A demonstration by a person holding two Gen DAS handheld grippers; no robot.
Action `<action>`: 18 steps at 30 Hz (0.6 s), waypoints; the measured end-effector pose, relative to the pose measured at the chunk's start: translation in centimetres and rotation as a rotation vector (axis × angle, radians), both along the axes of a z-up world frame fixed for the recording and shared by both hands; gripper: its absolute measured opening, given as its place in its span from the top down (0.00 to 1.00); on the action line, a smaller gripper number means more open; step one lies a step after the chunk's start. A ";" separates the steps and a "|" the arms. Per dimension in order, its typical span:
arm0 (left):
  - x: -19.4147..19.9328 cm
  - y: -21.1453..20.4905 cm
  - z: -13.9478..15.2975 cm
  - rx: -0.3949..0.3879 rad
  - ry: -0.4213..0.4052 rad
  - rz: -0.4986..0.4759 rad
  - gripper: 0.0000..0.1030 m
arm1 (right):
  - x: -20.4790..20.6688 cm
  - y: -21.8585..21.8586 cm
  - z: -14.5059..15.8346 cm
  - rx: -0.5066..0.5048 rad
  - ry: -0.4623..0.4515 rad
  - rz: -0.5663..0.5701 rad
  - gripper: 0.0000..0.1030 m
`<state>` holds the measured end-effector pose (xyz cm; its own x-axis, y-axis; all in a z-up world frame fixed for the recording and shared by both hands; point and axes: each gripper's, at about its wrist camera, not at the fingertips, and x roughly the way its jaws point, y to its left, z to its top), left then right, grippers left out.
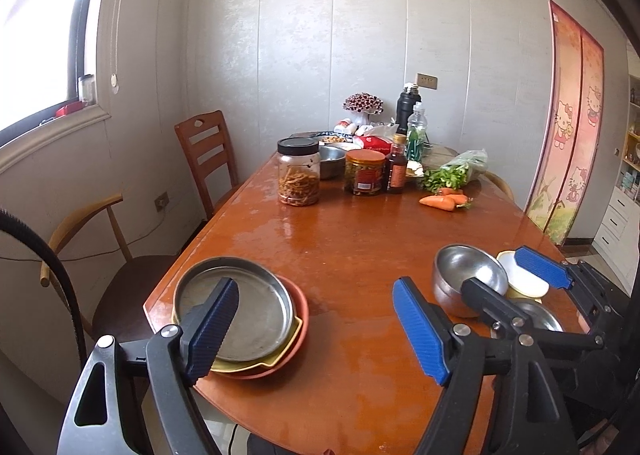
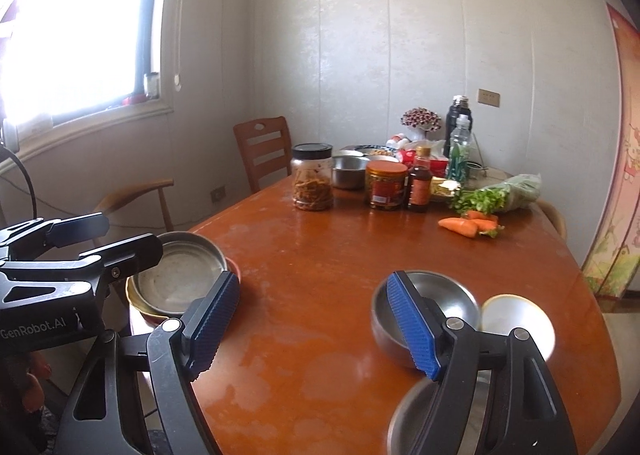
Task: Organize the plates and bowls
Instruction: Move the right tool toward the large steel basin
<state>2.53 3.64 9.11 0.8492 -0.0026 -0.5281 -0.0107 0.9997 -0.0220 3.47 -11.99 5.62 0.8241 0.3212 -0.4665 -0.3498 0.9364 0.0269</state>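
Observation:
A steel plate [image 1: 244, 311] tops a stack of a yellow plate [image 1: 280, 355] and a red-brown plate [image 1: 298, 307] at the table's near left corner; the stack also shows in the right wrist view [image 2: 176, 279]. At the near right stand a steel bowl [image 1: 460, 271], a white bowl [image 1: 524, 279] and a second steel bowl [image 1: 536, 315]. My left gripper [image 1: 316, 331] is open and empty above the table between the stack and the bowls. My right gripper [image 2: 316, 327] is open and empty, over the bowls [image 2: 424, 311]; it shows in the left wrist view [image 1: 508, 275].
The wooden table [image 1: 344, 239] holds jars [image 1: 299, 171], bottles [image 1: 397, 167], carrots [image 1: 444, 201], greens [image 1: 452, 173] and a steel pot [image 1: 331, 161] at its far end. Two chairs [image 1: 208, 159] stand along the left side. A curtained doorway [image 1: 568, 127] lies to the right.

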 end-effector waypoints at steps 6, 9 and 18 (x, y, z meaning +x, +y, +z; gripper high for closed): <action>0.2 -2.1 -0.6 0.025 0.024 -0.027 0.23 | -0.9 -3.8 0.7 0.072 -0.016 -0.045 0.23; 0.4 -3.3 -0.8 0.037 0.029 -0.047 0.23 | -1.2 -5.4 0.8 0.084 -0.019 -0.069 0.23; 0.5 -7.1 -1.1 0.031 0.048 -0.124 0.23 | -2.9 -10.2 0.9 0.100 -0.037 -0.154 0.22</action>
